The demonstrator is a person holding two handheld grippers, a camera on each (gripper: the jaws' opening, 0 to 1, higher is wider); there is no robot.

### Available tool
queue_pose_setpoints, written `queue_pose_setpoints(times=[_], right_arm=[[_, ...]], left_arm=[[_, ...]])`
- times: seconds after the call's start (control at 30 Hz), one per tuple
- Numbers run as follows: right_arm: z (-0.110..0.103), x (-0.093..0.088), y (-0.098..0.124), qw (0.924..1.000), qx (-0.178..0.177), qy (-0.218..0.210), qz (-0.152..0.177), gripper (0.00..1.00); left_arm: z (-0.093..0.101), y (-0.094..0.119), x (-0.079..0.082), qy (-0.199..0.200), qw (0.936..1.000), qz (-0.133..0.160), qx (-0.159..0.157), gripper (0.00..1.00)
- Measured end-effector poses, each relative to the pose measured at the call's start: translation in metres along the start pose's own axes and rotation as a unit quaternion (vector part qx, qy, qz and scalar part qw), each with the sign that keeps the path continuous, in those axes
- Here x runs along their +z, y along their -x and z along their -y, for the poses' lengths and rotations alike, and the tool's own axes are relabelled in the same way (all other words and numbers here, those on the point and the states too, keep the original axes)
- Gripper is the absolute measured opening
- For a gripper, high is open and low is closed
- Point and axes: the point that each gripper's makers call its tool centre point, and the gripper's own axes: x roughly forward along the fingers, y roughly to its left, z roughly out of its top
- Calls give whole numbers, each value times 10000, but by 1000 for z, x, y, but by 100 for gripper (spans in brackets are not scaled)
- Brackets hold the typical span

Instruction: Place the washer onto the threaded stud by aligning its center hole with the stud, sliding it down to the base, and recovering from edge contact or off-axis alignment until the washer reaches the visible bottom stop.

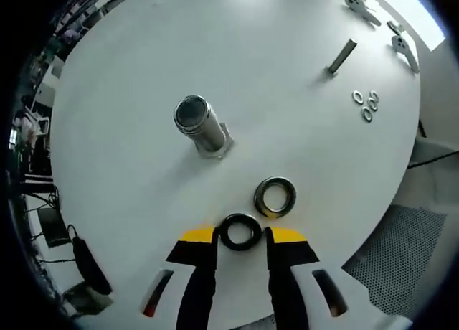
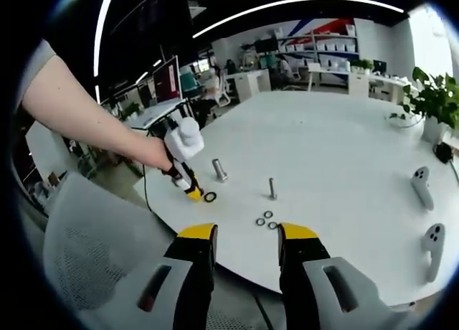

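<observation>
A large threaded stud stands upright on a hex base on the round white table. A black washer lies flat on the table between the tips of my left gripper, whose jaws stand apart on either side of it. A second, metallic washer lies just beyond it. In the right gripper view a hand holds the left gripper beside the black washer, close to the large stud. My right gripper is open and holds nothing, back over the table's near edge.
A thinner stud stands farther off with three small washers beside it. Two white controllers lie at the table's right side. A mesh chair stands by the table edge. A potted plant sits at the far right.
</observation>
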Motion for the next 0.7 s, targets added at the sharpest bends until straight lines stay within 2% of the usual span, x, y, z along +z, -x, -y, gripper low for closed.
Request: queue_pose_setpoints(times=[0.4,0.6,0.7], right_arm=[[2,0,1,10000,-53,-26,23,36],[1,0,1,10000,-20,2,-3,35],[1,0,1,10000,-22,9,5,35]], left_arm=[[2,0,0,-29,9998,-213,28,20],[1,1,-1,131,9999,97,-18,20],[1,1,-1,64,9997,220,-6,19]])
